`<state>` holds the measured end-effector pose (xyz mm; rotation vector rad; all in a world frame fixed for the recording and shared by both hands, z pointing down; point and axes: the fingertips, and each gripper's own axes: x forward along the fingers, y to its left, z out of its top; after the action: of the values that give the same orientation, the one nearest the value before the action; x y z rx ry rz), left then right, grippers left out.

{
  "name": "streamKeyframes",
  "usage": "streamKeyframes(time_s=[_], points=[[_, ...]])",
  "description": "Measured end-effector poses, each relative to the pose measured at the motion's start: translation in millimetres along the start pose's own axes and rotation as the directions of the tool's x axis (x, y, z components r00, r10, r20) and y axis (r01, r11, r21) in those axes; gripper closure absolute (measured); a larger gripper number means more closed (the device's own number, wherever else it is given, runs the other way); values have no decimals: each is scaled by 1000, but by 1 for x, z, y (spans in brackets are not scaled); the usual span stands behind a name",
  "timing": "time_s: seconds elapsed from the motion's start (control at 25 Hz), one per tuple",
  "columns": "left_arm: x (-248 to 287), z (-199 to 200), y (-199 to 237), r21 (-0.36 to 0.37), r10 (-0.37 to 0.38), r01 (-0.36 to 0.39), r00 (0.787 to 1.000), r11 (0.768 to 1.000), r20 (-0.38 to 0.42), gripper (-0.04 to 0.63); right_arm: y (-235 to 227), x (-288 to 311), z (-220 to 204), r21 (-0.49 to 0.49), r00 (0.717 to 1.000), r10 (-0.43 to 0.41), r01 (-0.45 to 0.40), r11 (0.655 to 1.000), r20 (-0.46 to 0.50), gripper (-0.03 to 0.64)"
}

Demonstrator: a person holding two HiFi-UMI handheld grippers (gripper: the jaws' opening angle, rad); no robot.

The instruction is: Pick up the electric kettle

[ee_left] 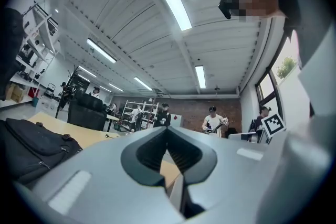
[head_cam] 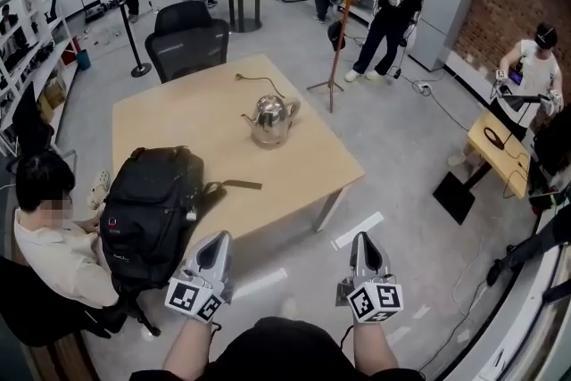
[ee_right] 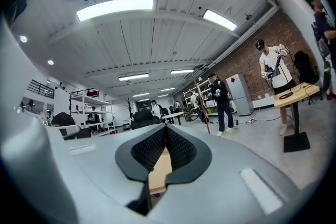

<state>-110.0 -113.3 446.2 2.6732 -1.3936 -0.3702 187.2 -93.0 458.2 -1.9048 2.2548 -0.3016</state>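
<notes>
Both claws are clenched and empty. Our left claw (head_cam: pixel 217 238) and right claw (head_cam: pixel 364 236) hover side by side off the near edge of the surface (head_cam: pixel 169 116), pads pressed together with nothing between them. The steel electric kettle (head_cam: pixel 271 120) stands upright near the surface's middle, well apart from us, beyond the black backpack (head_cam: pixel 150 208). We judge this to be the approach step. Next we must reach across, release one claw, and close it on the kettle's top handle.

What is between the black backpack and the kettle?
Just bare table between backpack and kettle, shown in the head view. The strap lies off to the side.
</notes>
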Motion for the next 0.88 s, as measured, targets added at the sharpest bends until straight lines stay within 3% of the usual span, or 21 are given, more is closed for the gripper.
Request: streamKeyframes(time_s=[0.36,0.88], points=[[62,-13,5,-26,10,-10,1000,1000,4,597,-43,35,11,-4,1000,-6,6,1000,1,615],[102,-26,11,-29,22,-23,999,999,-46,597,-56,75,0,28,999,23,-22,999,-35,615]])
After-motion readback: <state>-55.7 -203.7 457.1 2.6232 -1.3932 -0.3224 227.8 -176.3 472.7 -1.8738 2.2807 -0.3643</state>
